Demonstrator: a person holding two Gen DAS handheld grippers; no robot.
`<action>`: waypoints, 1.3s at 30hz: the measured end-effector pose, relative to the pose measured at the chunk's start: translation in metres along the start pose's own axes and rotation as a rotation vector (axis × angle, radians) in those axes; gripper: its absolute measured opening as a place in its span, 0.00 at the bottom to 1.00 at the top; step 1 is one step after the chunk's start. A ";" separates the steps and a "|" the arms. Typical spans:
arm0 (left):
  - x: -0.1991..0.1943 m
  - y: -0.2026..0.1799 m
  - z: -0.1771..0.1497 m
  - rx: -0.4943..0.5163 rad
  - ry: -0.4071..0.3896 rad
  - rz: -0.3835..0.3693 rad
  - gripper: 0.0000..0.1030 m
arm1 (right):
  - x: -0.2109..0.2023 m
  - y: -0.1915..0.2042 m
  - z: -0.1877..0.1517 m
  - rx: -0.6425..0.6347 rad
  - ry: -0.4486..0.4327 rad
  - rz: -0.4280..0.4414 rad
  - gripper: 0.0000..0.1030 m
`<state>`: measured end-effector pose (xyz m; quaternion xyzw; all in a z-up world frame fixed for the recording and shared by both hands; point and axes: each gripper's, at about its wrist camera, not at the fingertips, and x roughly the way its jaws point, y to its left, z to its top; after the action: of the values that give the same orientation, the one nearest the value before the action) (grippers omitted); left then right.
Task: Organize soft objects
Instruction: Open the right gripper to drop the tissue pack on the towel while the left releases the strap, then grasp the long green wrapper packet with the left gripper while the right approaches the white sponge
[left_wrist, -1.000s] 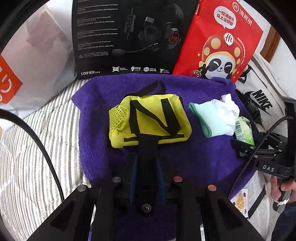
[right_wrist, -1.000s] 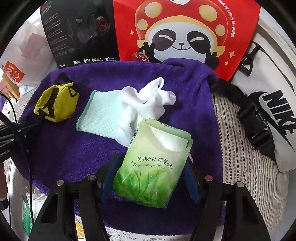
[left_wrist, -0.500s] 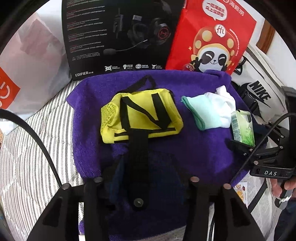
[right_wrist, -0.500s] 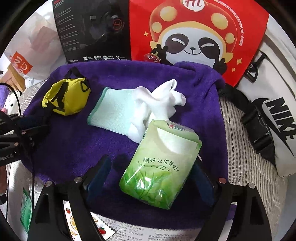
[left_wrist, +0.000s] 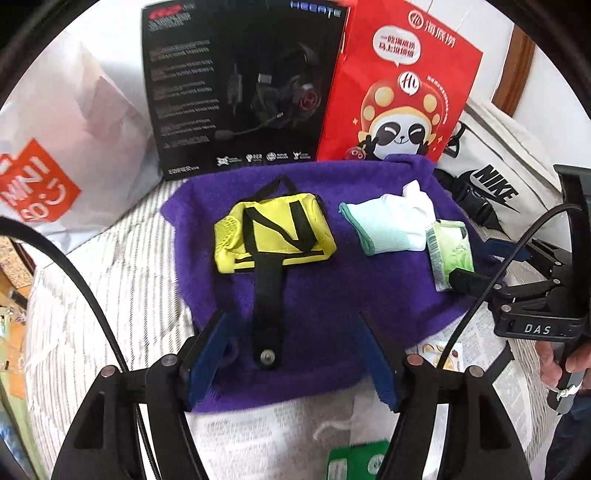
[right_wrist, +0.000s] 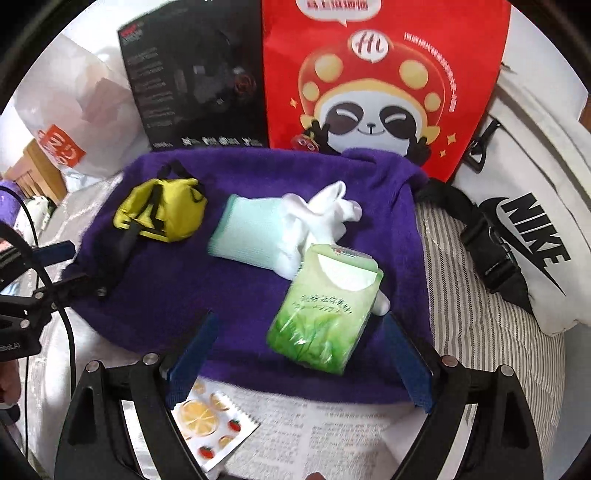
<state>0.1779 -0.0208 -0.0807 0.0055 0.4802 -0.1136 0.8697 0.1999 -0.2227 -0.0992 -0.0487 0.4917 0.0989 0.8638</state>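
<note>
Hidden / unclear: white glove (right_wrist: 295, 225) has its fingers bunched and its lower edge covered by the green tissue pack (right_wrist: 327, 310); whether the pack leans on the glove or just overlaps it is hard to say from the right wrist view. The print on the black headset box (left_wrist: 240, 88) is mostly blurred. A green packet (left_wrist: 358, 461) at the bottom of the left wrist view is cut off by the frame. A sliver of a hand (left_wrist: 561, 363) shows on the right gripper's handle.

Containers: yellow pouch (left_wrist: 273, 232) lies flat on the purple towel (left_wrist: 332, 302), closed as far as visible, contents not seen; its black strap (left_wrist: 267, 306) trails toward the camera. Red panda bag (left_wrist: 399, 88) and box stand upright behind the towel. A white Nike bag (right_wrist: 535, 229) lies at the right.

Pose: both grippers tilt steeply down over the towel's near edge.
- Left gripper (left_wrist: 295, 350): jaws have just been opening, now wide apart; the strap end lies between them, untouched by the pads.
- Right gripper (right_wrist: 306, 354): fingers spread wide, jaws have just been opening; 1 tissue pack lies on the towel between them, clear of both pads.

Fruit sticker sheet (right_wrist: 210, 417) lies below the towel edge on newspaper (right_wrist: 332, 428).
</note>
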 end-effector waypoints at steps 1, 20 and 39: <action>-0.005 0.000 -0.003 -0.003 -0.006 0.003 0.66 | -0.004 0.001 0.000 0.000 -0.004 -0.001 0.87; -0.049 -0.028 -0.103 0.035 0.032 0.017 0.66 | -0.094 -0.023 -0.093 0.089 -0.065 -0.049 0.87; -0.024 -0.053 -0.143 0.141 0.080 0.038 0.59 | -0.094 -0.061 -0.147 0.177 -0.037 -0.058 0.87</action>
<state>0.0361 -0.0510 -0.1324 0.0804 0.5052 -0.1304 0.8493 0.0434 -0.3202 -0.0948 0.0155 0.4809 0.0309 0.8761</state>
